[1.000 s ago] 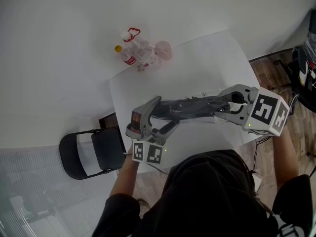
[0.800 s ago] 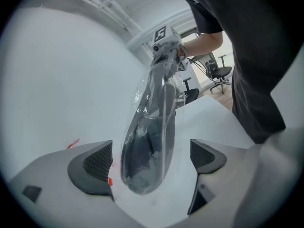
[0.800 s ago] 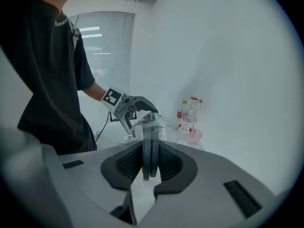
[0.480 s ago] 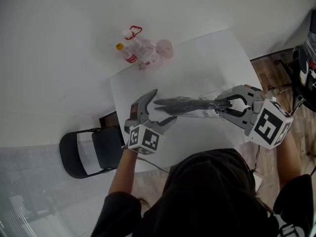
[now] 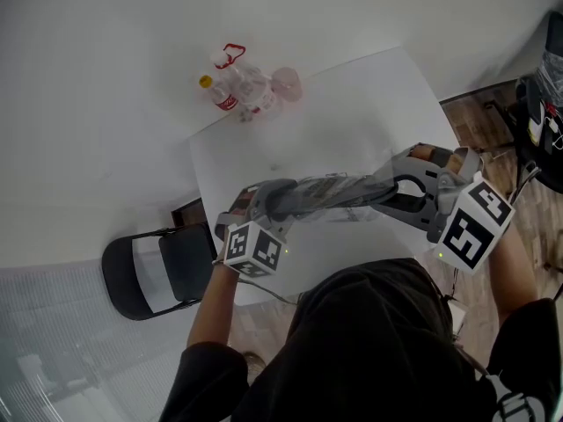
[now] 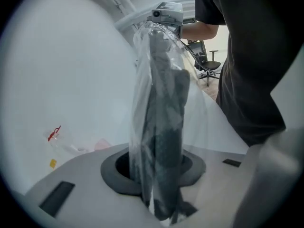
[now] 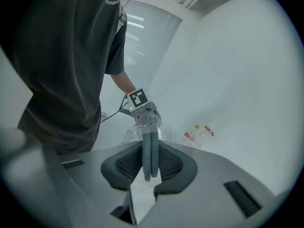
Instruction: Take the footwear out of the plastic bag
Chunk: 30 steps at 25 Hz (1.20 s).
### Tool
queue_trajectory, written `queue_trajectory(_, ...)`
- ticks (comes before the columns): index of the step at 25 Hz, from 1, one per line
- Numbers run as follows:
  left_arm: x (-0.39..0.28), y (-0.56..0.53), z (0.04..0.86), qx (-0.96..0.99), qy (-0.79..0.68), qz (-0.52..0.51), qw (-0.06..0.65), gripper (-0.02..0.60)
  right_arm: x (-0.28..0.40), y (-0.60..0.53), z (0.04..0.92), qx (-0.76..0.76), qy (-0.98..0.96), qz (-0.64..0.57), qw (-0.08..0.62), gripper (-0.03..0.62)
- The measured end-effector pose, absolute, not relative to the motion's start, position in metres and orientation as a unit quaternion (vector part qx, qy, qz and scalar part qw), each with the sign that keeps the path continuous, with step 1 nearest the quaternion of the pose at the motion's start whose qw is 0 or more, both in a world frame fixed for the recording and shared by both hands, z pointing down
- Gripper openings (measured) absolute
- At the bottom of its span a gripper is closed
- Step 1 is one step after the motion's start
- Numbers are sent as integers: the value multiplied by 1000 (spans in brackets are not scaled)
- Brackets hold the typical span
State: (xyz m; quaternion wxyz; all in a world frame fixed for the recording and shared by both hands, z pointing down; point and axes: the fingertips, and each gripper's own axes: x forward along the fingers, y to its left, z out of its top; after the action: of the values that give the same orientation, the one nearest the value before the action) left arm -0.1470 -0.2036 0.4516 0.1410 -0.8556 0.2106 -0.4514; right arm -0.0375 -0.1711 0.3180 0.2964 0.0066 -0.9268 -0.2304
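Observation:
A pair of flat dark grey footwear [image 5: 339,192] lies inside a clear plastic bag [image 5: 356,211], held stretched above the white table [image 5: 352,104]. My left gripper [image 5: 268,199] is closing its jaws on the bag's left end. In the left gripper view the plastic bag [image 6: 141,103] and the footwear [image 6: 167,122] are pinched between the jaws. My right gripper [image 5: 398,187] is shut on the other end. In the right gripper view the footwear [image 7: 150,153] stands edge-on between the pads [image 7: 128,164], with the crumpled bag [image 7: 129,135] and the left gripper [image 7: 142,109] beyond it.
Several small bottles in a clear bag [image 5: 242,86] lie at the table's far left corner. A black chair [image 5: 149,275] stands left of the table, below the left gripper. The person's dark torso [image 5: 369,350] fills the near side. Wooden floor and gear [image 5: 541,121] lie to the right.
The left gripper's wide-open jaws have closed onto the bag's left end. The right gripper has closed and shifted slightly. The bundle is now pulled straight between both grippers.

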Motion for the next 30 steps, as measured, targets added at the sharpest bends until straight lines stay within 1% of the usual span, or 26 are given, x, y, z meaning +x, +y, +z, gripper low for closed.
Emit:
queue_trajectory(3,-154,-205,452,-855,209,-455,135,137,-43,-175,320,9,-926,-233,295,77)
queue_trajectory(7,-147,-205,452,-861,202,-446,137,133,-50,-177,323,0,-928,-230,292,97)
queue_trajectory(11,-138,-204,457,-863,192,-448,135,133,-52,-176,336,-11,-910,-261,322,92)
queue_trajectory(17,-137,-201,467,-867,187,-443,129,133,-52,-174,341,-20,-910,-257,325,80)
queue_trajectory(30,-156,-195,484,-865,191,-452,102,129,-41,-175,338,-19,-916,-231,326,77)
